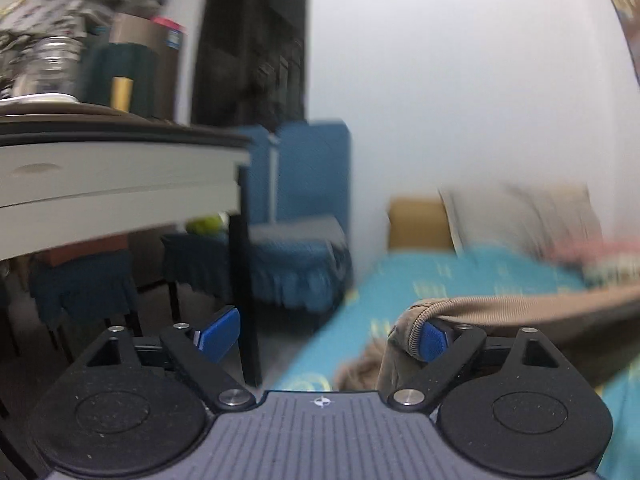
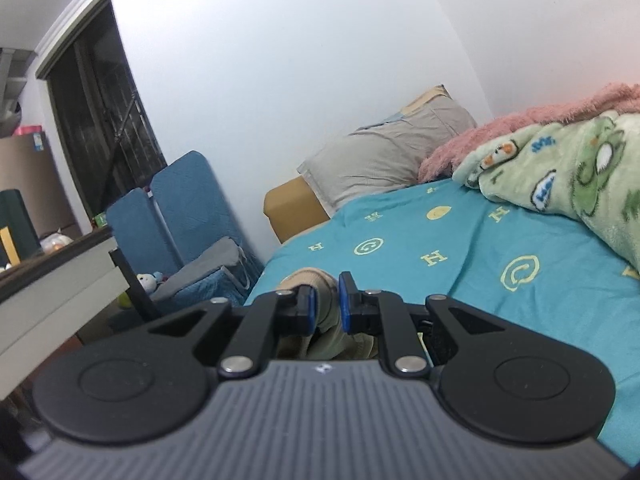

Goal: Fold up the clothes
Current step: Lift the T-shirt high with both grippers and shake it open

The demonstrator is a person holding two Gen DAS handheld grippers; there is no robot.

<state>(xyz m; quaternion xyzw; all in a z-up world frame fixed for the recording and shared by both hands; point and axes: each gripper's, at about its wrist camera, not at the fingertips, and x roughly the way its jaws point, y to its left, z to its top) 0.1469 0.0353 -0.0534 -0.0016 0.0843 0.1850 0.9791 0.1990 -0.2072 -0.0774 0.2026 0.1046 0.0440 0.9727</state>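
A plain white wall [image 2: 280, 60] fills the room beyond the right claw [image 2: 325, 304], with a dark doorway with a metal grille [image 2: 100, 128] to its left. Ahead and right of that claw lies a bed under a turquoise sheet printed with pale yellow letters and smileys [image 2: 460, 264], carrying a grey pillow [image 2: 384, 160] and a green frog-print fleece blanket [image 2: 568, 176]. Left of it stand a blue upholstered chair [image 2: 180, 208] and a white-edged desk with a dark top [image 2: 52, 280].
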